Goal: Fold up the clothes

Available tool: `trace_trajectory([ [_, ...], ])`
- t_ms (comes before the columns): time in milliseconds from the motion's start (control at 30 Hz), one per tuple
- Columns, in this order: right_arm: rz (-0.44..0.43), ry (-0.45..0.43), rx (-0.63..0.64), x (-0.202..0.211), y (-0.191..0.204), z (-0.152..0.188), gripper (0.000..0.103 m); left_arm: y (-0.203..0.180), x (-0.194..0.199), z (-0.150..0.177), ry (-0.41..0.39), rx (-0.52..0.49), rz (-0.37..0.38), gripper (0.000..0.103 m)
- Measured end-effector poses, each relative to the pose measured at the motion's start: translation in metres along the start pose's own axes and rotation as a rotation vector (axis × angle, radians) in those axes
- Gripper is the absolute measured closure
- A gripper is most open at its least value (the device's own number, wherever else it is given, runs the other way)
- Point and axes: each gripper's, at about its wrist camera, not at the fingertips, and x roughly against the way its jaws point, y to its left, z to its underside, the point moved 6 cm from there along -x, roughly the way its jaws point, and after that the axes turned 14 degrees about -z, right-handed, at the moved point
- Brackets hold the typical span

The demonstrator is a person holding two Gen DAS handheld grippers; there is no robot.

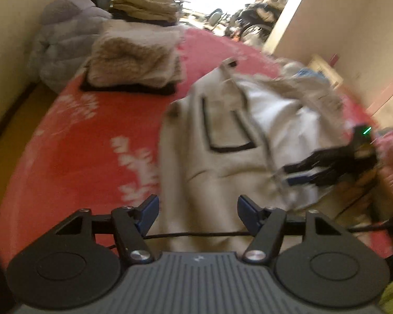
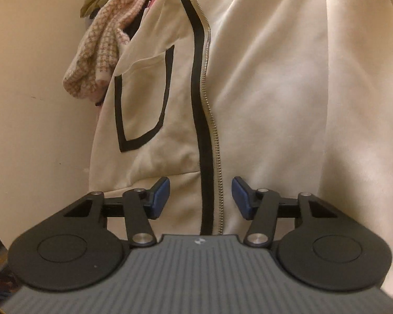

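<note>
Cream jacket (image 1: 222, 141) sprawls rumpled on the red bed cover (image 1: 91, 130) — spreading comes before folding. Left gripper (image 1: 197, 213) hovers over its hem, jaws wide, empty; right gripper (image 2: 200, 197) straddles the zipper (image 2: 209, 104), pads apart — next, pinch an edge.

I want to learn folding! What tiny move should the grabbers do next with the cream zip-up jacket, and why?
Probably close the right gripper on the jacket at its zipper edge. Both blue pads stand apart with that edge between them, not yet pinched. The left gripper is open too, above the crumpled jacket on the red bedspread, so nothing holds it yet.
</note>
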Motion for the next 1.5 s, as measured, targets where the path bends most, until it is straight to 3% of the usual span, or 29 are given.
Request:
trace_trajectory([
  [133, 0.017, 0.027, 0.015, -0.009, 0.000, 0.001, 0.050, 0.022, -0.009, 0.003, 0.019, -0.039, -0.102, 0.045],
  [367, -0.004, 0.036, 0.001, -0.024, -0.003, -0.008, 0.050, 0.081, 0.064, -0.033, -0.178, 0.116, -0.192, 0.044],
  [433, -0.006, 0.037, 0.005, -0.027, -0.002, -0.009, 0.050, 0.087, 0.085, -0.043, -0.247, 0.164, -0.193, 0.043],
  [533, -0.003, 0.035, 0.015, -0.030, 0.002, -0.009, 0.049, 0.083, 0.102, -0.049, -0.276, 0.194, -0.107, 0.040],
  [600, -0.003, 0.031, 0.016, -0.033, 0.003, -0.010, 0.050, 0.070, 0.099, -0.045, -0.250, 0.148, -0.067, 0.036],
  [767, 0.001, 0.021, 0.014, -0.040, 0.007, -0.012, 0.049, 0.017, 0.036, 0.008, -0.044, -0.078, -0.002, 0.037],
  [867, -0.002, 0.017, 0.009, -0.043, 0.008, -0.011, 0.049, -0.004, -0.013, 0.042, 0.054, -0.191, -0.034, 0.045],
  [1000, -0.007, 0.009, -0.008, -0.048, 0.009, -0.010, 0.050, -0.013, -0.049, 0.062, 0.091, -0.279, -0.096, 0.053],
  [1033, -0.006, 0.009, -0.007, -0.049, 0.009, -0.010, 0.050, -0.015, -0.048, 0.061, 0.083, -0.287, -0.093, 0.057],
  [1100, -0.005, 0.010, -0.002, -0.054, 0.011, -0.011, 0.050, -0.017, -0.042, 0.056, 0.050, -0.301, -0.088, 0.085],
  [1267, -0.005, 0.018, -0.001, -0.066, 0.014, -0.016, 0.050, -0.014, -0.006, 0.021, -0.102, -0.330, -0.178, 0.090],
  [1500, -0.010, 0.021, 0.013, -0.085, 0.023, -0.013, 0.050, 0.007, 0.035, -0.066, -0.272, -0.324, -0.386, 0.091],
])
